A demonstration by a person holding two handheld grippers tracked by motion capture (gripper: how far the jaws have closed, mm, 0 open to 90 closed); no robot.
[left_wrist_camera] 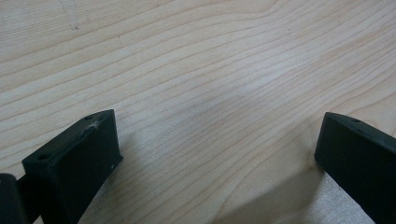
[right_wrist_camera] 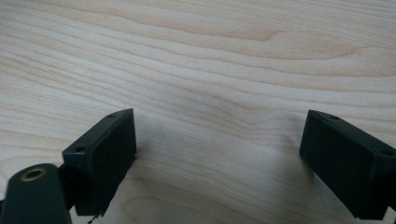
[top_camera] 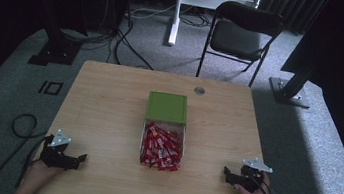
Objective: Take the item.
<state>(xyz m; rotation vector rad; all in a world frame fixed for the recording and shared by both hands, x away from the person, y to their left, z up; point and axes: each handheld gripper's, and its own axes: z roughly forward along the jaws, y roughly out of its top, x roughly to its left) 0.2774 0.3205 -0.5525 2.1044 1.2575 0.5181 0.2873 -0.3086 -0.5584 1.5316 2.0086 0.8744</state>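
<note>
A green box [top_camera: 167, 107] stands at the middle of the wooden table [top_camera: 108, 104]. Against its near side lies a clear tray [top_camera: 183, 131] heaped with several red sachets [top_camera: 161, 147]. My left gripper [top_camera: 80, 158] rests near the table's front left corner, held by a hand, and its jaws stand wide apart over bare wood [left_wrist_camera: 210, 93]. My right gripper [top_camera: 226, 173] rests near the front right corner, also open, with bare wood [right_wrist_camera: 215, 84] between its fingers [right_wrist_camera: 105, 154]. Both grippers are well apart from the tray.
A small round metal fitting [top_camera: 199, 90] sits in the table's far edge. Behind the table stand a black folding chair [top_camera: 241, 33], a white stand leg [top_camera: 175, 12] and dark frame posts [top_camera: 55, 46]. Cables [top_camera: 22, 125] lie on the grey carpet at the left.
</note>
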